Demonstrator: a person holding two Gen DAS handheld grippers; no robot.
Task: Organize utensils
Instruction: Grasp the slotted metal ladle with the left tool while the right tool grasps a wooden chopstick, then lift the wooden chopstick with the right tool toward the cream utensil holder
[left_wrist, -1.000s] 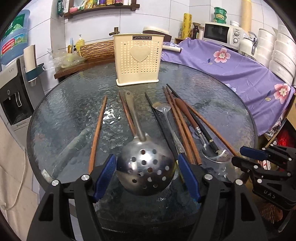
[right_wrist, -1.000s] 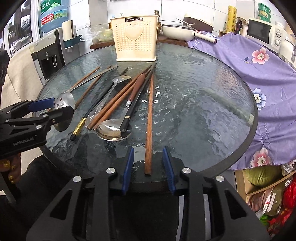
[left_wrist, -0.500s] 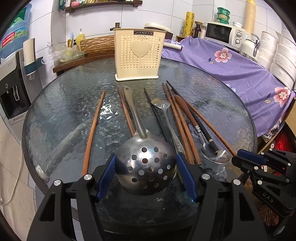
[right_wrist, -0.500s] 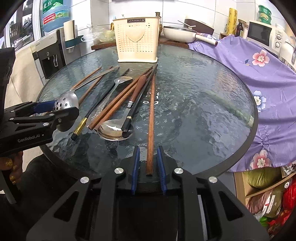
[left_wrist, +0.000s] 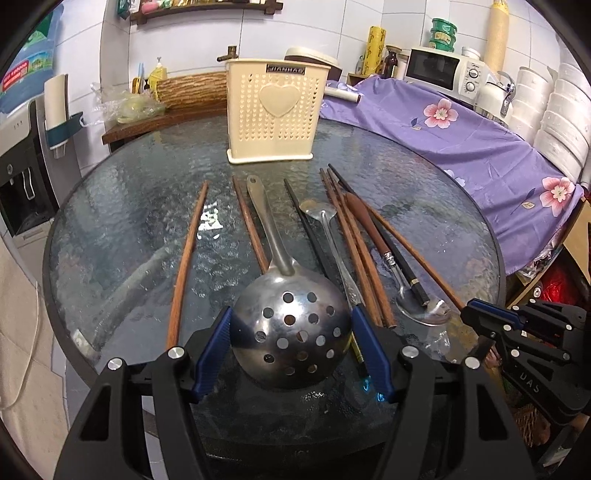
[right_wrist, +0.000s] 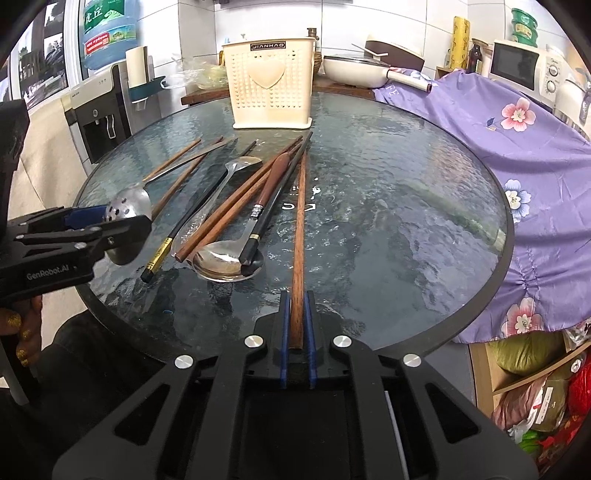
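The right claw (right_wrist: 296, 325) is pinched narrow on the near end of a chopstick (right_wrist: 298, 225) at the table (right_wrist: 406, 221) edge. The left claw (left_wrist: 291, 347) is wide, its pads flanking the skimmer (left_wrist: 291, 332) bowl; contact is unclear. Spoons and more chopsticks lie between them, bare glass to the right, and the holder (right_wrist: 272, 88) stands at the far edge.

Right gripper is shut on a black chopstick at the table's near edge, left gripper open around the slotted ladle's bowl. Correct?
One thing is off: the right gripper is shut on a brown wooden chopstick, not a black one. The right wrist view shows it between the blue pads at the glass table's near edge. The left gripper is indeed open around the slotted ladle's bowl.
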